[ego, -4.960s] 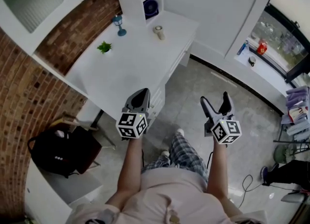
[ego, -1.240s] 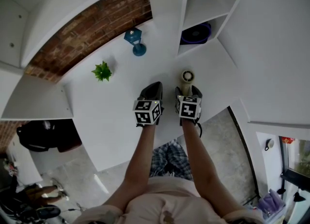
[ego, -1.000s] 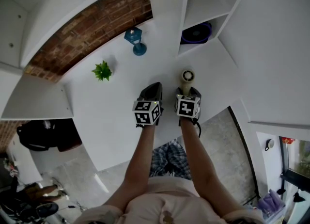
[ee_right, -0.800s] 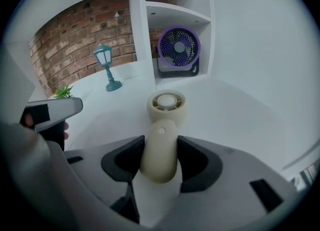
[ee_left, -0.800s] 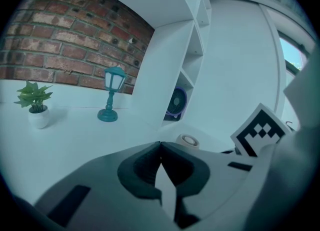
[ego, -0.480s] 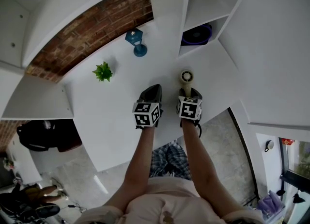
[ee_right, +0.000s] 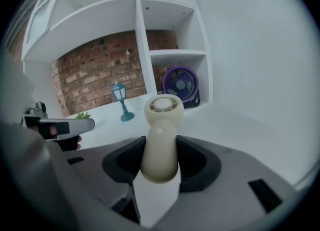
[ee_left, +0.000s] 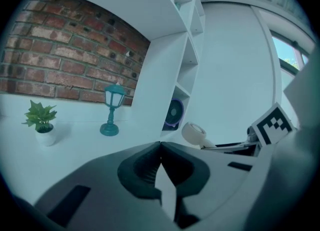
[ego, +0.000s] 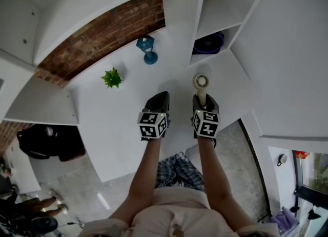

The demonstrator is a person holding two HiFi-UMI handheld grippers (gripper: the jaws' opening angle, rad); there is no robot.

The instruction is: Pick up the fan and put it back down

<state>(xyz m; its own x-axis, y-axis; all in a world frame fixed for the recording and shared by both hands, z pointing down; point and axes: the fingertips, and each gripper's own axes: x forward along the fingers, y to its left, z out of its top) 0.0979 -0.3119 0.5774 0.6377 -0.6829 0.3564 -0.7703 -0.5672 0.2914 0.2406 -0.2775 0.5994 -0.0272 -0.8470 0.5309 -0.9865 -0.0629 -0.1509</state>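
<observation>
Home study corner: white built-in desk [ego: 118, 120], brick wall [ego: 102, 33] at eleven o'clock, shelf cubbies [ego: 225, 10] at one, small plant [ego: 111, 78], lantern ornament [ego: 148, 50].

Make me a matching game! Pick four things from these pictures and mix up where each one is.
Things:
1. cream fan
2. purple fan
3. blue lamp
4. green plant

Places:
A. inside the shelf cubby
B. gripped between the jaws of the right gripper
C. farthest left on the desk in the head view
D. standing on the desk, between the plant and the shelves

Right pairs: 1-B, 2-A, 3-D, 4-C
</observation>
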